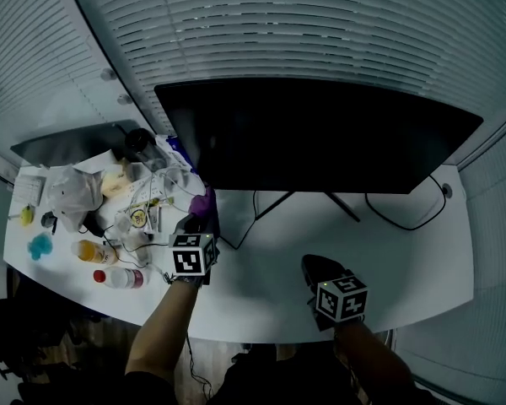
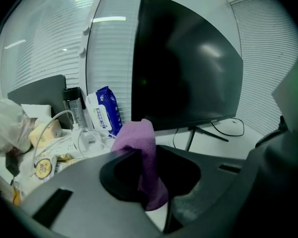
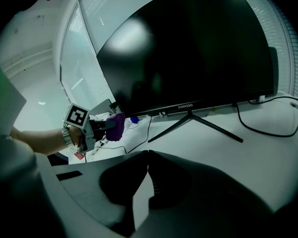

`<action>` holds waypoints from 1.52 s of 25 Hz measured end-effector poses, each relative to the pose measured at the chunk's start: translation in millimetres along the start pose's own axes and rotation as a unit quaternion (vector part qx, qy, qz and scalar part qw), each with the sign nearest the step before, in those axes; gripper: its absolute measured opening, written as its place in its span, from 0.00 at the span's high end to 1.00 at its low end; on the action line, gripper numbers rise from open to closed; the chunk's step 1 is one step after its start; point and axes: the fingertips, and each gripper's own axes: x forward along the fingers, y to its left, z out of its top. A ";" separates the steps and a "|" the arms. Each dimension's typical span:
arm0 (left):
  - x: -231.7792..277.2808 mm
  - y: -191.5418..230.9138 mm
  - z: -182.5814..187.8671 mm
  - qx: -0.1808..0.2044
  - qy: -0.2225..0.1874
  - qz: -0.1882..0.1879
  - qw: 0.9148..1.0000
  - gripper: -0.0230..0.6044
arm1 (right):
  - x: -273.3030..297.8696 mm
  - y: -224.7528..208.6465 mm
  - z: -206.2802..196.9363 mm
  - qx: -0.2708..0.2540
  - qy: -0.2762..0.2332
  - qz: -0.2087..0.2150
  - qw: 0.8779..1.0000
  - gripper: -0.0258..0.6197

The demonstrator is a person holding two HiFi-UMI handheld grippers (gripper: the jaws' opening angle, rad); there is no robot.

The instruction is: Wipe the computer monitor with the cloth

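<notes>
One soft purple cloth (image 2: 141, 140) is pinched in the jaws of the left hand-held gripper (image 1: 199, 219), low near the bottom left corner of the wide black computer monitor (image 1: 320, 133), not yet touching the screen. Best, I judge, to lay its protruding fold flat on the glass and sweep sideways lightly, sparing the thin-legged stand (image 3: 214, 127). The right hand-held gripper (image 3: 146, 155), jaws together on nothing, hangs over the white tabletop (image 1: 405, 260).

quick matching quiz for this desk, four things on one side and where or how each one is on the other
Things:
1 cloth
2 monitor
3 right gripper
4 wipes pack

States:
a shut and empty
b black, standing on the desk
c pinched in the left gripper
d blue and white, beside the monitor's left edge

Pairs: 1-c, 2-b, 3-a, 4-d
</notes>
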 end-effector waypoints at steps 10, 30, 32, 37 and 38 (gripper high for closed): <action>-49.8 -75.4 6.9 -0.010 -0.028 -0.042 0.999 0.85 | -34.4 -5.9 34.5 -0.009 -0.047 0.002 0.999 0.92; -112.3 -254.5 7.4 -0.022 -0.035 -0.159 0.986 0.85 | -133.7 -53.2 59.1 -0.020 -0.109 -0.005 0.994 0.92; -115.4 -261.5 -0.8 -0.028 -0.030 -0.163 0.986 0.85 | -137.1 -52.3 52.2 -0.017 -0.106 0.000 0.994 0.92; -119.9 -273.0 -20.7 -0.044 -0.012 -0.172 0.984 0.85 | -139.9 -46.0 31.3 -0.009 -0.090 0.009 0.996 0.92; -120.0 -274.3 -22.8 -0.046 -0.010 -0.173 0.984 0.85 | -139.1 -43.9 26.4 -0.008 -0.087 0.010 0.996 0.92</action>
